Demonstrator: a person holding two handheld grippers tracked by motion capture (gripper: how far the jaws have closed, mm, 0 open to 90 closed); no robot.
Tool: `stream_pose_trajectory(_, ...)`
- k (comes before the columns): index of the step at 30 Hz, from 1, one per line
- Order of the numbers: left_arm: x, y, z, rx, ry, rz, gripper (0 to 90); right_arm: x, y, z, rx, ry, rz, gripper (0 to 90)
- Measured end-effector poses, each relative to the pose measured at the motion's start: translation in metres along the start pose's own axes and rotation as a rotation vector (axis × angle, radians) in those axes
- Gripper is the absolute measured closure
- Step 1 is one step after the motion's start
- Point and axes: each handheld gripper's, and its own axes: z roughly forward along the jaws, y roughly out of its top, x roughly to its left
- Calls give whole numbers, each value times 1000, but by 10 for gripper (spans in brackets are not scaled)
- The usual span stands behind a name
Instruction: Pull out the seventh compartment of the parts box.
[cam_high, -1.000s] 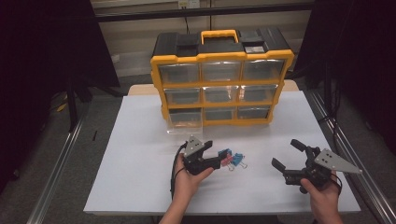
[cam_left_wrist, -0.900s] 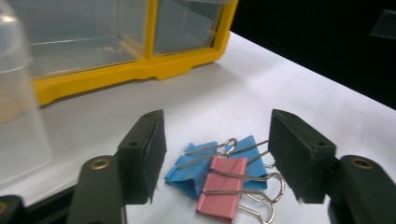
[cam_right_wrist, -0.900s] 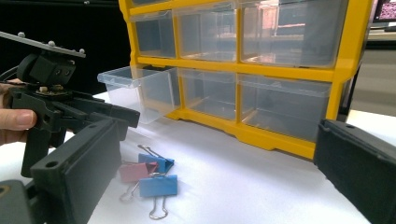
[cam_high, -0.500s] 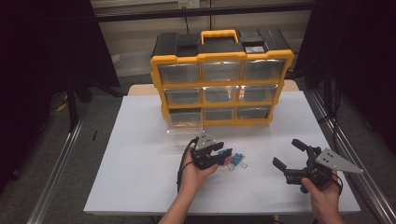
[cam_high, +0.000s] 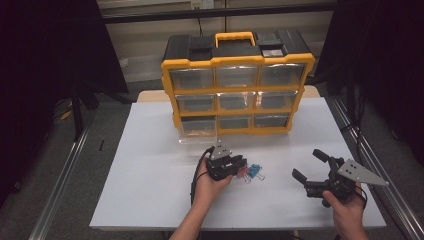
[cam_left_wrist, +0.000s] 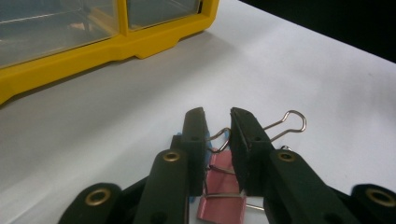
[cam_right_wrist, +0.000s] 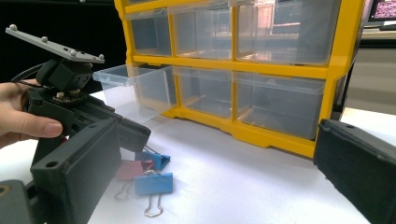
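A small heap of binder clips lies on the white table: a pink clip (cam_high: 243, 173) and a blue clip (cam_high: 256, 171). My left gripper (cam_high: 239, 163) is lowered over the heap from the left. In the left gripper view its jaws (cam_left_wrist: 217, 114) have just been closing and stand a narrow gap apart, with the wire handles of a blue clip (cam_left_wrist: 226, 136) and the pink clip (cam_left_wrist: 223, 186) between them; no pad visibly presses. My right gripper (cam_high: 307, 164) is held wide open to the right, nothing between its fingers (cam_right_wrist: 219, 163).
A yellow and black drawer organizer (cam_high: 237, 85) stands at the back of the white table (cam_high: 145, 185). Its bottom-left clear drawer (cam_high: 197, 131) is pulled out toward the clips. In the right gripper view that drawer (cam_right_wrist: 133, 91) looks empty.
My left gripper has shifted right onto the binder clips and its jaws have narrowed around them. The right gripper has stayed where it was.
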Motion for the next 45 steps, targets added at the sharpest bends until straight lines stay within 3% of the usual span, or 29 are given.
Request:
stream_pose_trajectory(10, 8, 5, -8, -30, 10, -32, 867, 0, 0, -2, 3, -7, -4, 11)
stream_pose_trajectory(13, 10, 6, -11, -27, 32, -53, 874, 0, 0, -2, 5, -7, -4, 11)
stream_pose_trajectory(17, 13, 7, -13, -36, 32, -76, 883, -1, 0, -2, 0, -5, -5, 11)
stream_pose_trajectory(22, 14, 8, -16, -29, 57, -75, 889, -1, 0, -3, 0, -5, -4, 11)
stream_pose_trajectory(28, 18, 9, -21, -47, 54, -111, 897, 0, 0, -3, 3, -7, -4, 12)
stream_pose_trajectory(38, 15, 25, -23, -59, 58, -97, 897, -1, 0, -5, -2, -4, -4, 12)
stream_pose_trajectory(45, 16, 35, -28, -57, 55, -112, 898, -1, 0, -4, -2, -8, 1, 12)
